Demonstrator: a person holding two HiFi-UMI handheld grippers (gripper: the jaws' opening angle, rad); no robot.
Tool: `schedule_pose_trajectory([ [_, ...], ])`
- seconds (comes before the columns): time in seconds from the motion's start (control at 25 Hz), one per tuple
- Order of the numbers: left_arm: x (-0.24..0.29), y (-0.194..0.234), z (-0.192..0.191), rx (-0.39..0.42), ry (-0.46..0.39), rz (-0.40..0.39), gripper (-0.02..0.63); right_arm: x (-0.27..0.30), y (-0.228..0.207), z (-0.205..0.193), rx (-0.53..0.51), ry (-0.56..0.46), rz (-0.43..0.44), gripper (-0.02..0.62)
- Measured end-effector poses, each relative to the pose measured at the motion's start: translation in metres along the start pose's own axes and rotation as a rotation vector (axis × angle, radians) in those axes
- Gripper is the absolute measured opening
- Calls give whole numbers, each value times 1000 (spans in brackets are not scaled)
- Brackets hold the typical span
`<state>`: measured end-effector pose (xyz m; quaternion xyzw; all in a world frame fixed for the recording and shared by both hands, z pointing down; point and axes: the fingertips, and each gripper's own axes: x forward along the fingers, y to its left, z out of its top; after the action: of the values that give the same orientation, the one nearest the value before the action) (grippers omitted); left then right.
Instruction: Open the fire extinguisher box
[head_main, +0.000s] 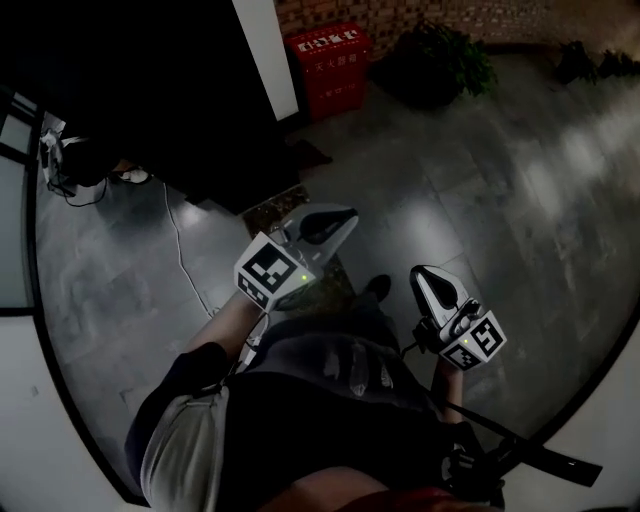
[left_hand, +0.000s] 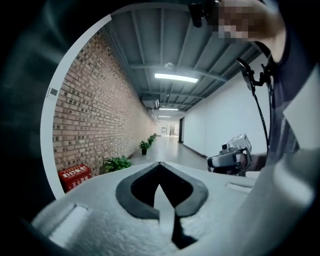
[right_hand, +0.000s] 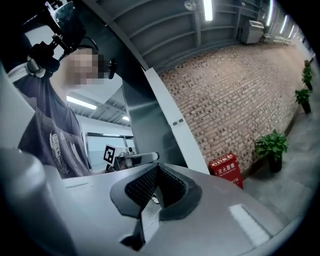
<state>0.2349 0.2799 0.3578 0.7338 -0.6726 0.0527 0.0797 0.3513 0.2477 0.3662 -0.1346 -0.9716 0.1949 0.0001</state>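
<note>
Fire extinguisher box (head_main: 327, 66) upright by brick wall (head_main: 400, 10)

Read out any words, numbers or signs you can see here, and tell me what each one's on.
"灭火器箱": white, on the front of the red box, as best it reads.
"119": below it on the same box, small, probably.
Top row on the box, head view: too blurred.
Wall plate: too small.
</note>
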Motion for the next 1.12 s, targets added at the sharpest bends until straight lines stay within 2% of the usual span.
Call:
schedule_pose_trajectory([
  [0.08, 26, 18, 13, -18, 9, 40, -5, 10, -34, 16, 20, 34, 34, 0],
  [0.2, 66, 67, 39, -29, 17, 107, -5, 45, -81, 49, 5, 100, 121, 0],
  [0.32, 111, 95, 50, -38, 32, 171, -5, 48, -127, 68, 39, 137, 177, 0],
  [0.4, 133, 112, 43, -58, 43, 209, -5, 49, -158, 72, 60, 142, 192, 0],
  [0.52, 142, 156, 19, -135, 52, 287, -5, 68, -194, 68, 84, 143, 209, 0],
  [0.68, 153, 213, 11, -177, 17, 352, -5, 107, -235, 69, 51, 181, 210, 0],
  [0.8, 162, 266, 5, -177, -11, 355, -5, 151, -257, 69, 2, 186, 180, 0],
  [0.92, 184, 315, 13, -192, -58, 347, -5, 192, -284, 86, -21, 176, 158, 0],
  [1.12, 209, 401, 28, -209, -95, 289, -5, 270, -320, 103, -51, 210, 129, 0],
])
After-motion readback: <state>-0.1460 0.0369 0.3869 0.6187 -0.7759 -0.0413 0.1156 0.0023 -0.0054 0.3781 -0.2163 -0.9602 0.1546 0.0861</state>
